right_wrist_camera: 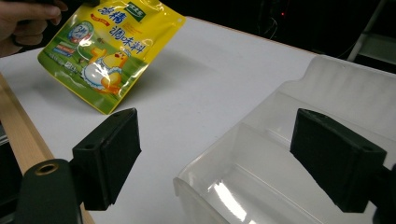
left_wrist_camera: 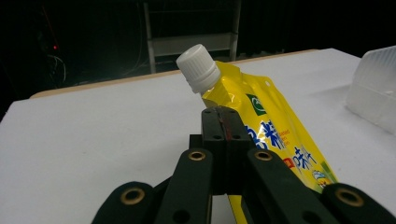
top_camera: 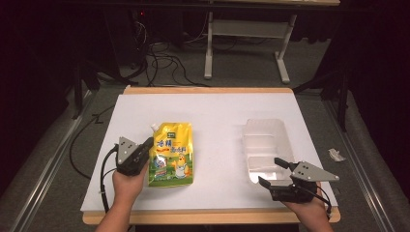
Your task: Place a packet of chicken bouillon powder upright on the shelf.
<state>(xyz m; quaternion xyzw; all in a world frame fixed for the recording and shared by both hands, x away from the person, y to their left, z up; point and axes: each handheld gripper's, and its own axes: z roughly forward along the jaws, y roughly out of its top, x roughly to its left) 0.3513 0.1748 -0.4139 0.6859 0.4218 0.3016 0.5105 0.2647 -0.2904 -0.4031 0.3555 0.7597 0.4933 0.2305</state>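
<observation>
I read the work in hand as moving the pouch into the bin, and it looks about a third done: the grasp is made, the carry and the drop are left. The white rectangular tabletop [top_camera: 212,104] is the biggest thing before me, with a wooden edge along its near side. On its right half sits the clear plastic bin with an inner divider [top_camera: 265,145], open side up, its near wall between the jaws of my right gripper [top_camera: 275,171] in the right gripper view, which stand wide apart and hold nothing. On the left half is the yellow printed spout pouch with a white screw cap [top_camera: 171,154]; my left gripper [top_camera: 145,147] has its jaws closed tight on the pouch's left edge, just below the cap, as the left gripper view shows. The pouch looks lifted at that side, though I cannot tell whether its bottom edge has left the table. Between pouch and bin the tabletop is bare, so I judge nothing blocks the carry. Off the table, a scrap of white paper [top_camera: 337,154] lies on the grey floor to the right, well apart, and dark cables [top_camera: 164,63] trail beyond the far edge.
</observation>
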